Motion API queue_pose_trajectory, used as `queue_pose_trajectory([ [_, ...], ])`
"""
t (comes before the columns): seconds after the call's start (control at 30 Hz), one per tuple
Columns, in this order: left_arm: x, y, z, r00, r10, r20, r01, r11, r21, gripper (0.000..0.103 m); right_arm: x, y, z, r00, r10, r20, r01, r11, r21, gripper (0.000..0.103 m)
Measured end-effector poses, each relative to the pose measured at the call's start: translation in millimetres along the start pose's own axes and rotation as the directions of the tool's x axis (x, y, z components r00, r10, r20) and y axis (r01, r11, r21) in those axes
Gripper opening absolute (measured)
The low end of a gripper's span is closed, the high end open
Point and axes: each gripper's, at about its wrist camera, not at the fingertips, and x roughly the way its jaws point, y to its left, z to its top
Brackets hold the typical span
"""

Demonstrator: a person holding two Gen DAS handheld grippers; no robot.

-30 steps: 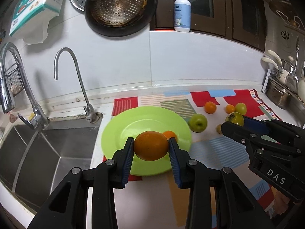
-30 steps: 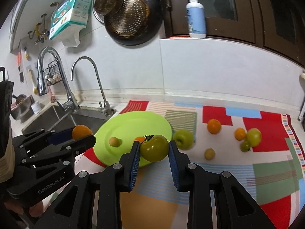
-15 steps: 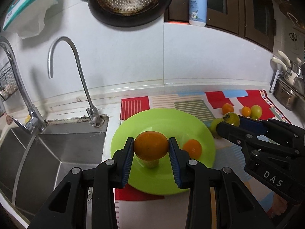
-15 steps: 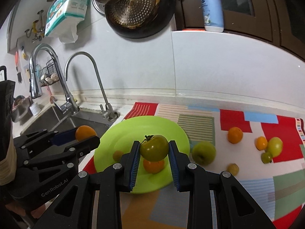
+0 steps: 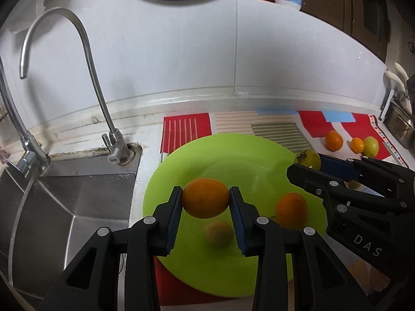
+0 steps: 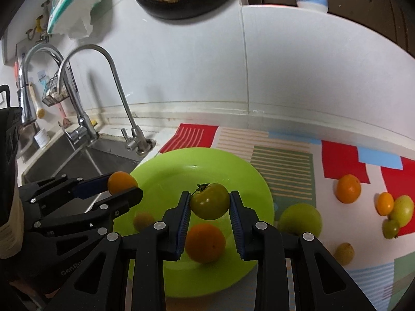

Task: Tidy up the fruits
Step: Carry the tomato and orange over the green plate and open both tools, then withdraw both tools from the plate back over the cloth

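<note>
- Green plate (image 5: 233,155): it lies on the patterned mat (image 6: 285,155), and its left rim reaches past the mat edge toward the sink (image 5: 64,202). Risk: a fruit released near that rim may roll off and drop into the basin. Cause: round fruit on a shallow, smooth dish.
- Right gripper (image 6: 209,203): the jaws are closed to the width of a green tomato (image 6: 209,204) and carry it above the plate, stem turned up and to the left. Risk: it may be set down on the loose orange (image 6: 205,242), which lies on the plate directly below it in the right wrist view. Cause: the tomato would then slide sideways and could push that orange off.
- Left gripper (image 5: 205,202): the jaws are closed on an orange fruit (image 5: 205,198) held over the left half of the plate. Risk: contact between the two tools, which stand near each other over one dish. Cause: both descending together.
- Small yellowish fruit (image 5: 218,233): it rests on the plate just below the held orange fruit. Risk: it may be struck and sent rolling when the left jaws part.
- Remaining fruit: a green apple (image 6: 301,219) just beside the plate, and further oranges and green fruit well apart on the mat. Judged state: the task is partly done.
</note>
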Motion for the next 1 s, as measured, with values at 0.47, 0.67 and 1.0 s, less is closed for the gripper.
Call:
queue_pose_trajectory([
  [0.47,-4.7,1.9,1.8,1.000,0.023,0.013,-0.023,1.000,-0.014,0.051,0.6,-8.1,0.6,0.999,-0.039,0.011,0.039,0.999,0.018,0.044],
  [0.67,-25.4,-2.8,-1.9,0.999,0.026,0.037,-0.025,0.999,-0.020,0.056,-24.0,-10.1,-3.9,0.996,-0.073,0.041,0.072,0.997,0.032,0.053],
  [1.0,-66.4,-17.5,-7.6,0.995,0.027,0.092,-0.025,1.000,-0.018,0.066,-72.6,-10.1,-16.4,0.989,-0.119,0.087,0.116,0.992,0.045,0.061],
])
